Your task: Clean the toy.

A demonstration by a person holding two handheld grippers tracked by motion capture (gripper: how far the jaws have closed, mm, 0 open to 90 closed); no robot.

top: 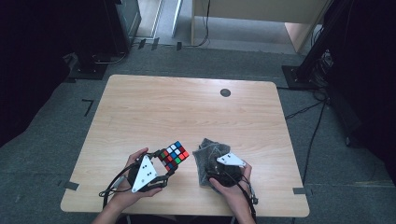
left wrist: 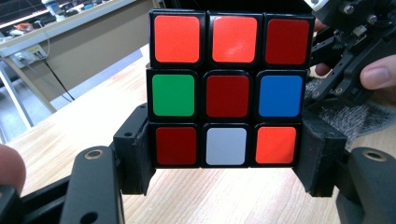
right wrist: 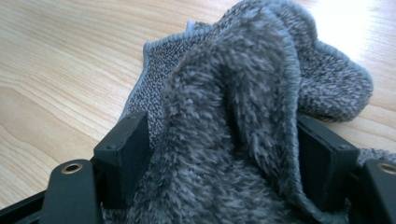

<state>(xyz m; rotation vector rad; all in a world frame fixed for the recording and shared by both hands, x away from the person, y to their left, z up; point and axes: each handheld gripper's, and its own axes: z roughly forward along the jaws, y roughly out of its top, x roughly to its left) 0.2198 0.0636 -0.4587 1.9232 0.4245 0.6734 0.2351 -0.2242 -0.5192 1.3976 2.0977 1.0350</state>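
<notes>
The left gripper (left wrist: pixel 226 163) is clamping the puzzle cube (left wrist: pixel 226 88) by its bottom row, so the cube is standing up between the fingers (left wrist: pixel 137 158). It is looking stiff and smooth, so flat opposite faces are the best hold. The right gripper (right wrist: pixel 224 158) is squeezing a fold of the grey cloth (right wrist: pixel 243 93); it is soft, light, easy to bunch.

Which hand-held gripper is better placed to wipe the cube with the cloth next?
Right. The right hand-held gripper has the grey cloth bunched between its jaws, right beside the cube, which the left hand-held gripper clamps, probably steadying it.
</notes>
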